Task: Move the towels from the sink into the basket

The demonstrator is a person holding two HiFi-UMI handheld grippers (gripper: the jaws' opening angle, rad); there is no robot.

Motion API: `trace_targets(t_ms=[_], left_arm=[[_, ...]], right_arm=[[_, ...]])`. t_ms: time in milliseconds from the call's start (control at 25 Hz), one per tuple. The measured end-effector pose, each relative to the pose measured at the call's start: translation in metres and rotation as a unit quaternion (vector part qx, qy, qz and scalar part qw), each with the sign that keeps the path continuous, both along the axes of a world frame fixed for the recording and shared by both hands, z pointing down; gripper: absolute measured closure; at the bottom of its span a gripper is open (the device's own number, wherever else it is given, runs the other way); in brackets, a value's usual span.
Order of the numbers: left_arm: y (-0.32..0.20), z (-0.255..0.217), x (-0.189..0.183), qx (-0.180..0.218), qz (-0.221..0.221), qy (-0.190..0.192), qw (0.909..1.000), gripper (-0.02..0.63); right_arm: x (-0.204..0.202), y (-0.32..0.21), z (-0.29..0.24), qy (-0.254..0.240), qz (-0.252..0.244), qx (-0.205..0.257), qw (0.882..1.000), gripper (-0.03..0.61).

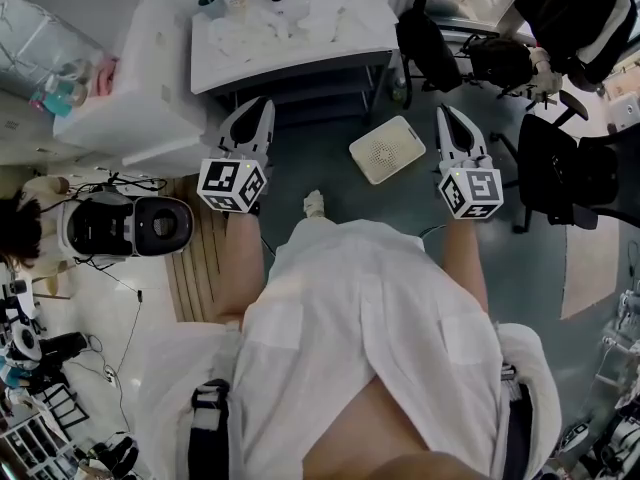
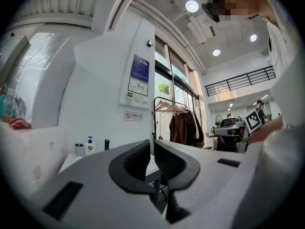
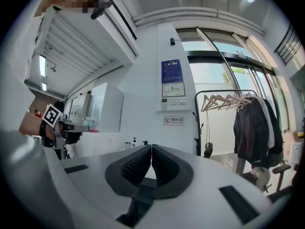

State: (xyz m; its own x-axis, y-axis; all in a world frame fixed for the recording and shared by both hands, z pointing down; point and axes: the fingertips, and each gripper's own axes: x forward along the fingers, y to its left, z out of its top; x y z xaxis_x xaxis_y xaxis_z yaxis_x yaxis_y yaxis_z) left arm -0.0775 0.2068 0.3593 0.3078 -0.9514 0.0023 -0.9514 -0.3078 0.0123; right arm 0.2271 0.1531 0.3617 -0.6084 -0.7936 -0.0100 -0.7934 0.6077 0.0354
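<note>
The task has not begun: this is the approach, with nothing picked up yet. The worktop (image 1: 290,68) stands ahead of the person. White towels (image 1: 335,8) lie heaped on its top, where the sink must be, though the cloth hides the sink's rim. The basket (image 1: 387,149), a pale perforated box, sits on the floor in front of the worktop and off its right end, apart from it. No towel can be seen in it.

Both grippers hang short of the worktop's front edge, over the floor and well clear of the towels. The next move calls for stepping in, carrying 1 gripper over the worktop and opening its jaws before it comes down on the cloth. A loose heap will likely need a deep bite into a fold so the towel lifts whole. The right side looks the shorter carry, judging by how close the basket lies to it.

The left gripper (image 2: 151,144) has its jaws drawn in to a bare sliver, with nothing between them. The right gripper (image 3: 151,149) has its pads pressed together, also empty.
</note>
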Motion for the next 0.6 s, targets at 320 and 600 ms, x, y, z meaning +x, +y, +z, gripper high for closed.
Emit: trace_targets(t_ms=[320,600], left_arm=[[-0.036,0.01,-0.011,0.001,-0.008,0.013,0.9999,0.581],[-0.103,0.014,-0.042,0.002,-0.001,0.018,0.9998,0.581]], right_arm=[[-0.016,-0.035,0.012,0.016,-0.014,-0.002,1.0,0.549],[-0.055,-0.093,0.02,0.029,-0.021,-0.003,0.999,0.549]])
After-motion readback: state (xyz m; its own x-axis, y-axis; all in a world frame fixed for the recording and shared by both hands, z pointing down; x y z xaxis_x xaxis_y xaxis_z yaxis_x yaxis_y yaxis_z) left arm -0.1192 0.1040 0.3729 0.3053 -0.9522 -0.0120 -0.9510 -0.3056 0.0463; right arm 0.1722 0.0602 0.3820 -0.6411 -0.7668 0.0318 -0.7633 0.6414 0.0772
